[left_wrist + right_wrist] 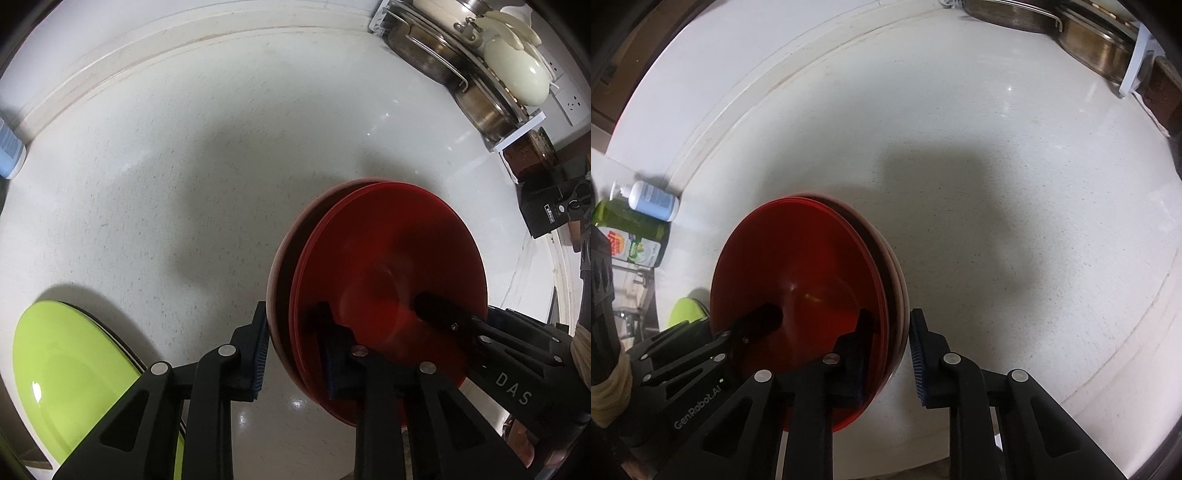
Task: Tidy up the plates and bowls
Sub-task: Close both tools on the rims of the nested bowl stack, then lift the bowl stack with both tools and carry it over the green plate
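A stack of red plates [388, 258] [798, 258] with a pale underside is held between both grippers over the white counter [166, 184]. My left gripper [293, 332] straddles its near rim, blue pad against the outside, the other finger inside the dish. My right gripper [890, 339] clamps the opposite rim the same way. Each view shows the other gripper's finger [443, 314] [764, 317] reaching into the top plate. A lime green plate [74, 369] [687, 310] lies on the counter to the left.
A rack of steel pots [461, 74] [1100, 48] and a cream lid [517, 74] stand at the back right. A blue-labelled pump bottle [653, 201] and a green soap bottle [631, 236] sit at the left. A black box [546, 210] is at the right.
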`<control>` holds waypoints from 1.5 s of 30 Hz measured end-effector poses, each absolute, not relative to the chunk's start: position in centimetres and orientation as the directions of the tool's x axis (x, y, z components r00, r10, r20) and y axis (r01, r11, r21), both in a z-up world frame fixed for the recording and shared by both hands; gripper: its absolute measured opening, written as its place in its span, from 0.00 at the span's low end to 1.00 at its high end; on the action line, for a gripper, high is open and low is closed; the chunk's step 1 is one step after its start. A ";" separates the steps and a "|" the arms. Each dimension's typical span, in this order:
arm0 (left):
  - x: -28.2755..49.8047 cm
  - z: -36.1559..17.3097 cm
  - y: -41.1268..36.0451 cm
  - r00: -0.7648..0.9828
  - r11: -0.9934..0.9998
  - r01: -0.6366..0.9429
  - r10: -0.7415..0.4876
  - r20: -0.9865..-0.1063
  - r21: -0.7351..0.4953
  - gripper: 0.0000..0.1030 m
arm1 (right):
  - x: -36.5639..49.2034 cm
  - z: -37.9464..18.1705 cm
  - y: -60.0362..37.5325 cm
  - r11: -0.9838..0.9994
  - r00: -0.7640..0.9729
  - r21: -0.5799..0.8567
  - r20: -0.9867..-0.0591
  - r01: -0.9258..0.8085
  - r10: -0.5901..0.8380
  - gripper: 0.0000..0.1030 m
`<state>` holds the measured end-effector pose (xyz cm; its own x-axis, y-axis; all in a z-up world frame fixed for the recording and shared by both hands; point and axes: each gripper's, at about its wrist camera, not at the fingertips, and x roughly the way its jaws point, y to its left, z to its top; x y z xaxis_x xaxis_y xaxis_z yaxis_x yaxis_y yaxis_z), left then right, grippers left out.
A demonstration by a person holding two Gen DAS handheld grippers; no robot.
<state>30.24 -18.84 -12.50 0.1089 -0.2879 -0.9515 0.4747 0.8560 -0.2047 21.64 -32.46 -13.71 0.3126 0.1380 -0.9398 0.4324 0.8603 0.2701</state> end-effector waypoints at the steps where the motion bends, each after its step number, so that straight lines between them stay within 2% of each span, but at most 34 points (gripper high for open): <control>1: 30.2 -12.5 -18.8 0.109 0.858 0.472 -0.285 -0.952 -0.203 0.24 | 21.6 -13.7 -32.5 0.859 0.312 0.272 -0.940 0.434 0.140 0.21; 12: 29.8 -10.4 -16.6 0.152 0.874 0.441 -0.294 -0.943 -0.202 0.24 | 21.8 -11.2 -30.8 0.875 0.341 0.285 -0.928 0.392 0.149 0.21; 24: 29.3 -7.2 -9.4 0.253 0.922 0.333 -0.290 -0.923 -0.199 0.24 | 23.3 -8.0 -24.9 0.927 0.385 0.302 -0.901 0.223 0.201 0.21; 45: 27.5 -7.8 5.5 0.314 0.976 0.057 -0.219 -0.924 -0.212 0.24 | 26.2 -9.0 -12.0 0.943 0.282 0.329 -0.902 -0.044 0.328 0.21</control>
